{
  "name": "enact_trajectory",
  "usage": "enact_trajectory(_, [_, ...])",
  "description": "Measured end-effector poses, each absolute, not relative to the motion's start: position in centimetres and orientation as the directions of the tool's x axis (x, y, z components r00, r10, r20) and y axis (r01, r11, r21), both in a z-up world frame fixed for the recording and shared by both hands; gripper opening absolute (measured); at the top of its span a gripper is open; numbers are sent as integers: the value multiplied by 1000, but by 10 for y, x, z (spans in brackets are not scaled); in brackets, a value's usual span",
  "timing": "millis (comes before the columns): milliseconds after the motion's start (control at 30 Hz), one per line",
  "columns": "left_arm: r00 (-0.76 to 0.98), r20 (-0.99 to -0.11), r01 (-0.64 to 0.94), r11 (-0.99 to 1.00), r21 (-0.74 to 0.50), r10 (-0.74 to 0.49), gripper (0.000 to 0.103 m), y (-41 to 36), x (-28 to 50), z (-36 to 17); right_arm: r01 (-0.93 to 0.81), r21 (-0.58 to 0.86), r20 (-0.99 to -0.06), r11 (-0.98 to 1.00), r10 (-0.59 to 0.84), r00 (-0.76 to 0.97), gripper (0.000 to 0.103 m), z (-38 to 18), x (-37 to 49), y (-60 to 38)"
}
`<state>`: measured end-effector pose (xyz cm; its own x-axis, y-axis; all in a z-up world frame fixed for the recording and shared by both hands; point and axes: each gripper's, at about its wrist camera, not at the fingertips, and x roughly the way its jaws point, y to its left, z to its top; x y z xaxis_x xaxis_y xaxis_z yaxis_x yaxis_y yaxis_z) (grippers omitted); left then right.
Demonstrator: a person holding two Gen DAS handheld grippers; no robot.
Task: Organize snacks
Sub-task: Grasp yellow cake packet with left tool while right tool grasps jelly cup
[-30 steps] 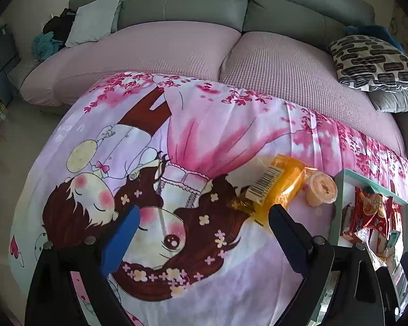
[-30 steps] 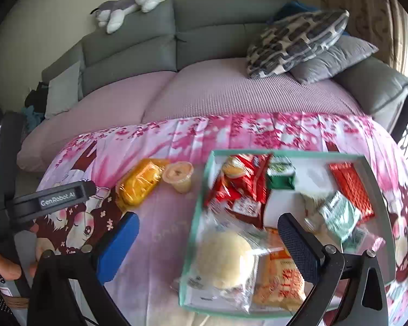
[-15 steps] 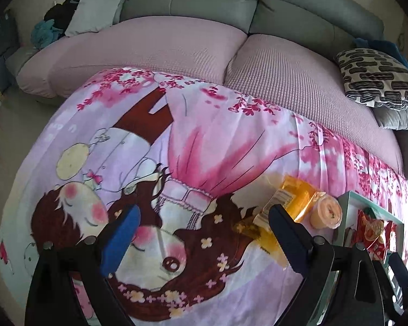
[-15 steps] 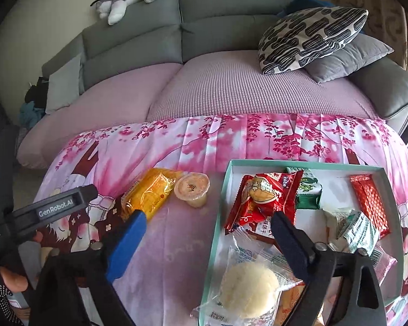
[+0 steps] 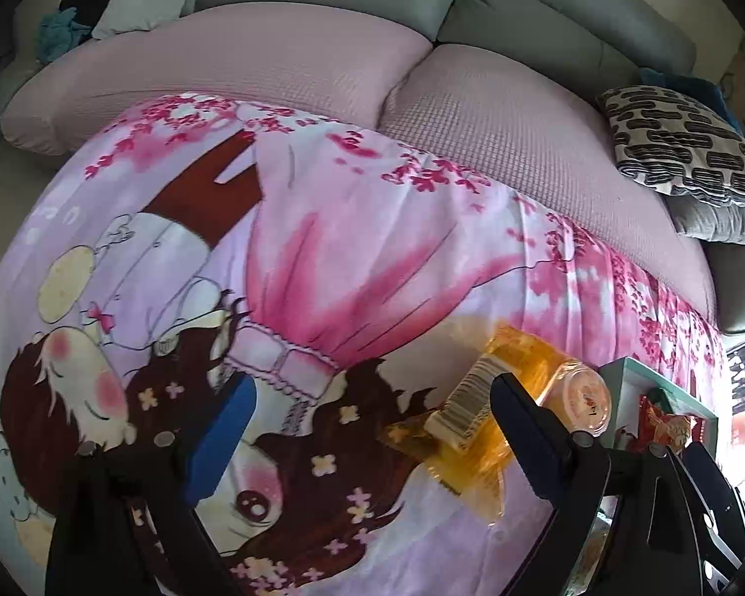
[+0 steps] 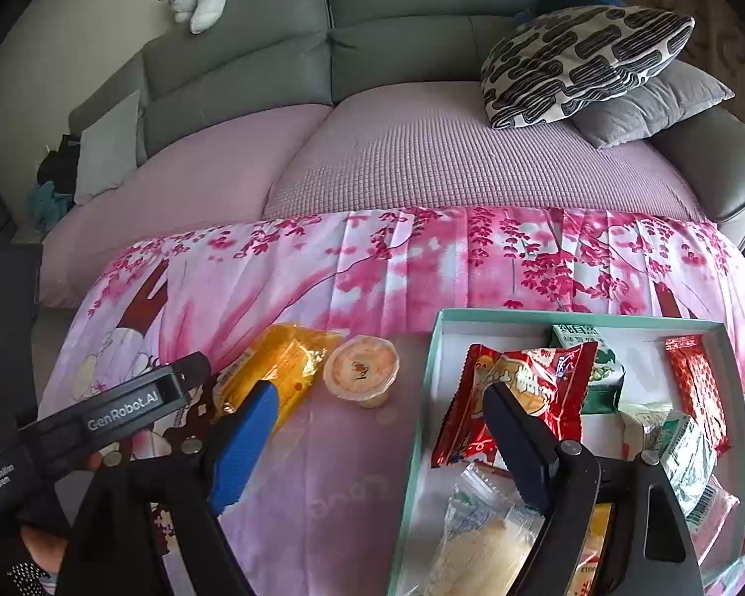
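Note:
An orange snack packet (image 5: 536, 367) with a barcode label lies on the pink cartoon cloth, partly behind the right finger of my left gripper (image 5: 372, 427), which is open over bare cloth. A sealed jelly cup (image 5: 588, 400) sits beside the packet, next to the teal tray (image 5: 635, 372). In the right wrist view the packet (image 6: 283, 362) and cup (image 6: 362, 367) lie just beyond my right gripper (image 6: 380, 442). Its jaws are closing with nothing between them. Its right finger hangs over the tray (image 6: 432, 377), in front of a red packet (image 6: 521, 382).
The tray also holds a green packet (image 6: 601, 362), a small red packet (image 6: 695, 387) and several clear-wrapped snacks. The left gripper's black housing (image 6: 119, 409) reaches in from the left. A grey sofa with a patterned cushion (image 6: 581, 59) stands behind the table.
My right gripper has shifted left from over the tray toward the cup and orange packet, and its jaws have narrowed. In the left wrist view the packet now sits behind the right finger.

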<state>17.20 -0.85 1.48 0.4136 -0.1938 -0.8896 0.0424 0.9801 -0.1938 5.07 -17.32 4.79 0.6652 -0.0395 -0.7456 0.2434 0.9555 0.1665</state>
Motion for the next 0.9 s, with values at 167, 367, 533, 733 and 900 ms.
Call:
enact_trajectory(167, [417,-878,112,972,-206,-234,94,-30,173,13,252,177,-748,952,-36,662,86,43,54,-182])
enact_trajectory(367, [389,-868,191,949,-250,-307,75,-50,172,6,269,183,-759,946,-38,650,86,36,54,-192])
enact_trajectory(533, [345,-874,220,935,-279,-342,64,-57,173,-2,284,190,-762,940,-41,647,86,35,52,-197])
enact_trajectory(733, [332,-878,212,935,-286,-344,41,-57,175,-8,286,186,-768,940,-42,639,86,33,53,-196])
enact_trajectory(900, [352,-887,186,951,-247,-299,40,-51,178,-9,285,167,-770,944,-56,636,86,33,53,-193])
